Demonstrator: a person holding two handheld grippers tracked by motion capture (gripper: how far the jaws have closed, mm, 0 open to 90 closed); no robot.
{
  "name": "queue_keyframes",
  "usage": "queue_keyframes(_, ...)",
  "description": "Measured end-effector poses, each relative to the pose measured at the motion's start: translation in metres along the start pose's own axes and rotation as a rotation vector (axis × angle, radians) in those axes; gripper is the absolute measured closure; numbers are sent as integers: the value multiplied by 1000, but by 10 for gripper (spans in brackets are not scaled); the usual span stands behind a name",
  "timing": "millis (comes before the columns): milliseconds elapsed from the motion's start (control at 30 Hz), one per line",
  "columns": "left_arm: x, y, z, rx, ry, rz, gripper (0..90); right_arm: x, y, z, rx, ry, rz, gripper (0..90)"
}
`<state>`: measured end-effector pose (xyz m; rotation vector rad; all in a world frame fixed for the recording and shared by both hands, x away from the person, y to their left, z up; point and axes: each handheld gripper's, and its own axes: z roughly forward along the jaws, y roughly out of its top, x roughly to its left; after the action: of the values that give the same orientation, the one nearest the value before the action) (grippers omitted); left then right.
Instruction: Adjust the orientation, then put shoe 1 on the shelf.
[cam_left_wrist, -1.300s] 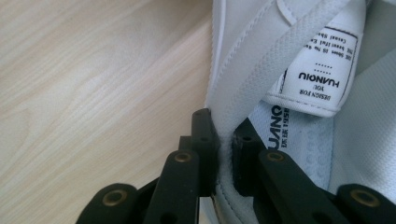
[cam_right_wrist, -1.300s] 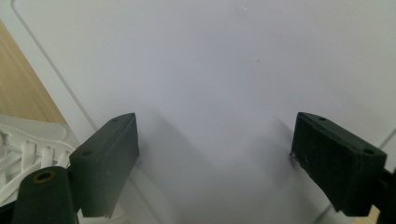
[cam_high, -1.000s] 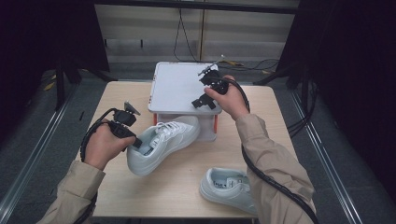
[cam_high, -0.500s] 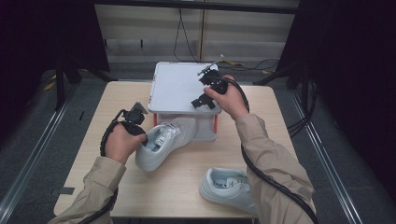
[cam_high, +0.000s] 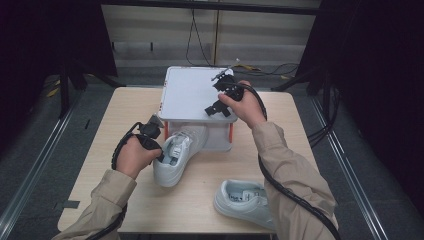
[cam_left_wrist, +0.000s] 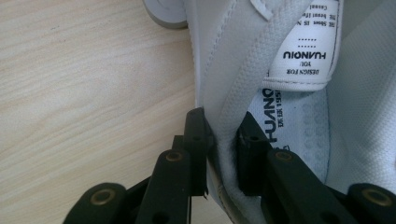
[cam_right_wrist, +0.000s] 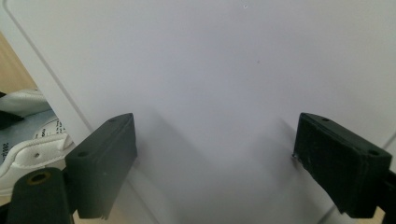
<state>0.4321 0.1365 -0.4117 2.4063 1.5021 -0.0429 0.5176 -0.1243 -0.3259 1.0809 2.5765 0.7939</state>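
Note:
A white sneaker (cam_high: 176, 159) lies on the wooden table (cam_high: 110, 125), its toe tucked under a small white shelf (cam_high: 187, 92). My left gripper (cam_high: 162, 150) sits at the sneaker's heel end. In the left gripper view, my left gripper (cam_left_wrist: 222, 135) has one jaw outside and one inside the sneaker (cam_left_wrist: 233, 60), pinching the padded collar wall. Its jaws have just been opening slightly, with the collar still between them. My right gripper (cam_high: 216, 93) hovers over the shelf's top, jaws wide apart. In the right gripper view, nothing sits in the right gripper (cam_right_wrist: 215, 158) above the shelf's top (cam_right_wrist: 224, 60).
A second white sneaker (cam_high: 245, 200) lies near the table's front edge on the right, beside the person's right forearm. The shelf stands on short orange legs (cam_high: 231, 132). Cables trail from both grippers. Dark floor and metal rails surround the table.
My left hand carried the sneaker to the right and down, so its toe now lies under the shelf. The right gripper stayed over the shelf top.

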Motion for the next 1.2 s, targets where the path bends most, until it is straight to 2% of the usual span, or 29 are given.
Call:
queue_keyframes(100, -3, 0, 1, 7, 11, 43, 769, 0, 0, 0, -1, 1, 0, 129)
queue_keyframes(167, -3, -2, 2, 11, -23, 29, 752, 0, 0, 0, 0, 0, 0, 128)
queue_keyframes(200, -3, -2, 2, 11, -23, 29, 738, 0, 0, 0, 0, 0, 0, 128)
queue_keyframes(300, -5, -4, 4, 30, -67, 37, 715, 0, 1, 1, 3, 0, 4, 125)
queue_keyframes(433, -5, -6, 6, 35, -78, 46, 704, 0, 2, 1, 3, -2, 1, 123)
queue_keyframes(567, -6, -10, 10, 42, -99, 76, 688, 0, 2, 1, 2, -2, 2, 122)
queue_keyframes(800, -11, -13, 1, 17, -73, 122, 663, 0, 1, 1, -1, -1, 5, 122)
queue_keyframes(933, -11, -9, -5, -8, -74, 137, 655, 0, 1, 1, -2, -5, 5, 123)
queue_keyframes(967, -12, -4, -8, -31, -58, 155, 647, 0, 1, 1, -2, -4, 4, 122)
queue_keyframes(1000, -12, -4, -8, -31, -58, 155, 641, 0, 1, 1, -2, -4, 4, 122)
queue_keyframes(1067, -13, 4, -5, -17, -64, 139, 643, 0, 1, 1, -4, -3, 7, 122)
queue_keyframes(1100, -13, 10, 2, 27, -51, 134, 644, 0, 1, 2, -5, -2, 5, 122)
queue_keyframes(1133, -13, 10, 2, 27, -51, 134, 669, 0, 1, 2, -5, -2, 5, 122)
queue_keyframes(1167, -13, 14, 5, 49, -50, 129, 669, 0, 1, 1, -3, -3, 5, 122)
queue_keyframes(1200, -16, 17, 3, 73, -17, 131, 732, 0, 1, 1, -2, -1, 4, 122)
